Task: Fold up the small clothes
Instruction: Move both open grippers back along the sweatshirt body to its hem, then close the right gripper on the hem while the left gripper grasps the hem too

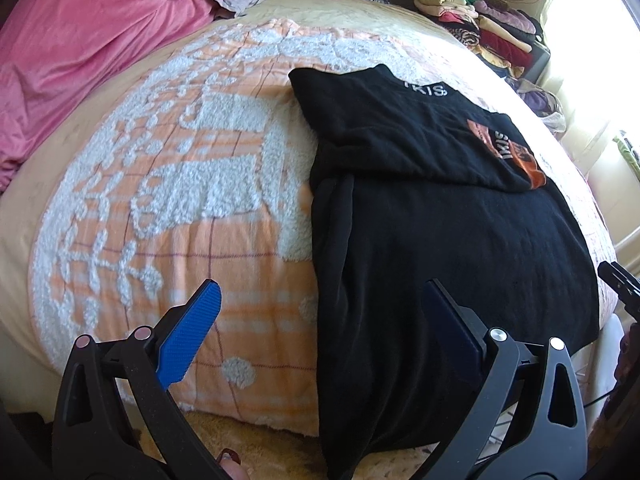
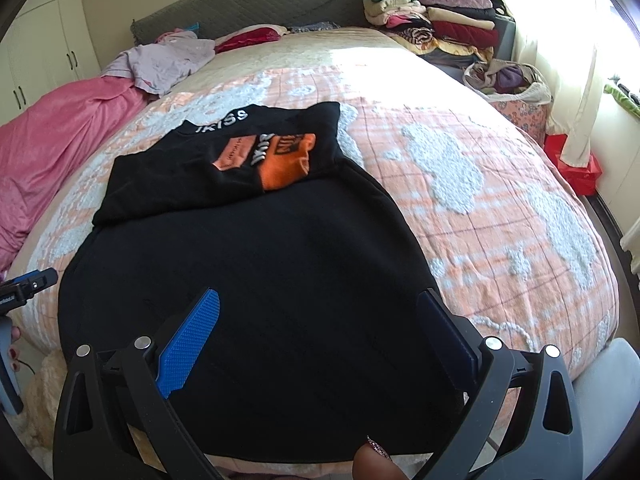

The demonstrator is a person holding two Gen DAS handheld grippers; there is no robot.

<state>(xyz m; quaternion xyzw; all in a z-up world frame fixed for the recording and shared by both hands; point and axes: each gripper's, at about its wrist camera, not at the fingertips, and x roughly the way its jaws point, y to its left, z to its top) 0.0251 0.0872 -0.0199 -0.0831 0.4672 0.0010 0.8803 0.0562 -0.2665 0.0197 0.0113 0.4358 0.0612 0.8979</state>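
Two grippers, left (image 1: 320, 320) and right (image 2: 320, 324), fingers spread wide, empty, above black shirt (image 2: 256, 288) on bedspread (image 2: 480, 200).

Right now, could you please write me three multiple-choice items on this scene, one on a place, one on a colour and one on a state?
1. Where does the black T-shirt lie?
A. on the patterned bedspread
B. on the stack of folded clothes
C. on the pink blanket

2. What colour is the printed patch on the shirt?
A. green
B. orange
C. yellow

3. How do the two grippers stand?
A. both shut on the shirt
B. one open, one shut
C. both open, holding nothing

Answers:
1 A, the shirt is spread over the orange-and-white bedspread near the bed's foot edge.
2 B, the patch beside the white lettering is orange.
3 C, the left gripper and right gripper each show their blue fingers wide apart with no cloth between them.
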